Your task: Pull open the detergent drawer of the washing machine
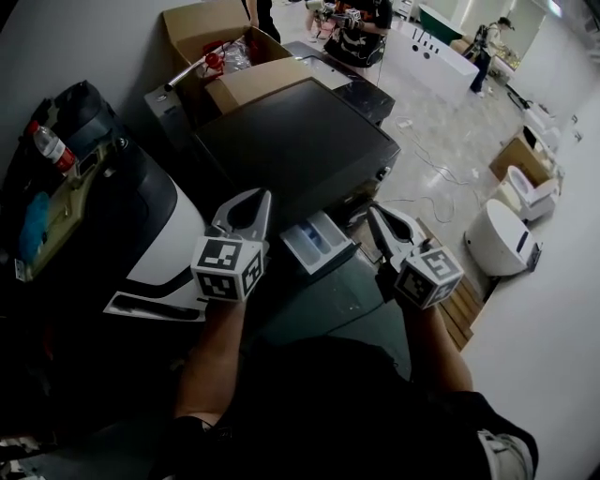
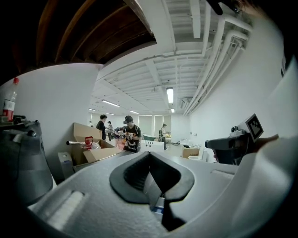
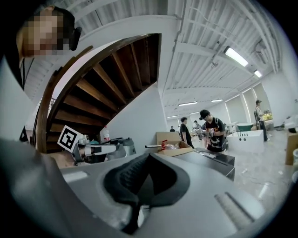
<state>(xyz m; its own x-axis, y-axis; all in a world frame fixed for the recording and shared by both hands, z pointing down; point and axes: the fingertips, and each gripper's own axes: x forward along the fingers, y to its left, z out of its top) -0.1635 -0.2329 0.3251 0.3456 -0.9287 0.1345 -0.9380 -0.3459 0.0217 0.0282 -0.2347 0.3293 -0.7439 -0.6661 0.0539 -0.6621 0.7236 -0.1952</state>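
The dark washing machine (image 1: 291, 141) stands ahead of me in the head view. Its pale detergent drawer (image 1: 317, 244), with blue compartments inside, sticks out of the front, pulled open. My left gripper (image 1: 261, 197) hovers just left of the drawer, jaws shut and empty. On the drawer's right side my right gripper (image 1: 373, 213) is raised, also shut with nothing in it. Neither touches the drawer. In the left gripper view the left gripper (image 2: 159, 201) has its pads together, and the right gripper (image 2: 233, 142) shows at the right. The right gripper view shows the right gripper (image 3: 136, 211) closed.
A second appliance (image 1: 141, 216), white and black, stands at the left with a bottle (image 1: 52, 145) on clutter beside it. An opened cardboard box (image 1: 220, 37) sits behind the machine. White bathroom fixtures (image 1: 502, 239), a wooden pallet (image 1: 459, 300) and floor cables lie to the right. People (image 1: 352, 23) work at the back.
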